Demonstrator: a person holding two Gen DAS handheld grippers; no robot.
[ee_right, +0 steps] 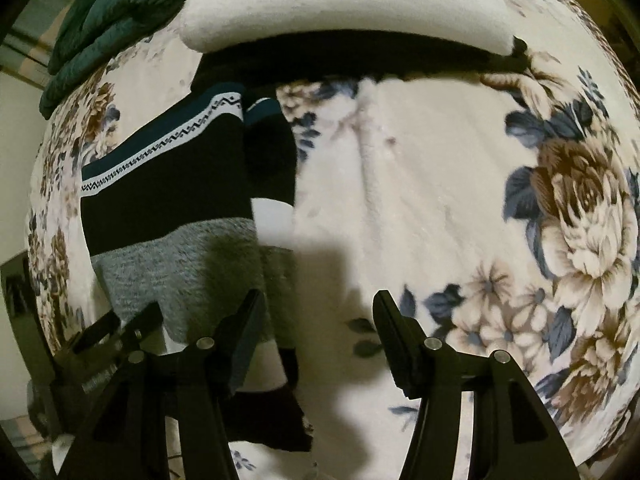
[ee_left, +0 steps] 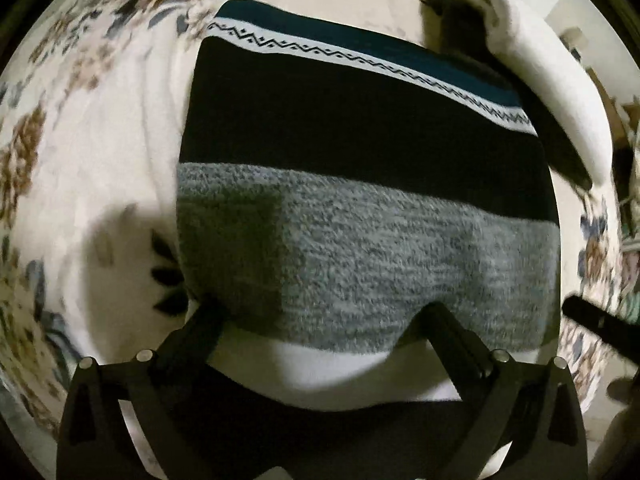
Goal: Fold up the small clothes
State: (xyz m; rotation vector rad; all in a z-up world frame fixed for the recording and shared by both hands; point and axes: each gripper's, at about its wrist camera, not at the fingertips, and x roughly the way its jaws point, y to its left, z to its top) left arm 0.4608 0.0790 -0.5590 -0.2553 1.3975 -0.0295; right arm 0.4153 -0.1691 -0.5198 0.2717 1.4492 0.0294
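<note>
A cream floral plush blanket [ee_right: 420,168] covers the bed, carrying a folded black, grey and teal knit sweater [ee_left: 360,208]. Both the left claw [ee_left: 320,320] and right claw [ee_right: 320,312] gape open, gripping nothing.

Left gripper [ee_left: 320,316]: matte black throughout, two flat tapering fingers [ee_left: 452,336], triangular cut-outs in the side brackets, round silver pins at the pivots. Right gripper [ee_right: 318,312]: same black build, ribbed pad faces on the fingers [ee_right: 394,320], same silver pins, faint white lettering at far left.
</note>
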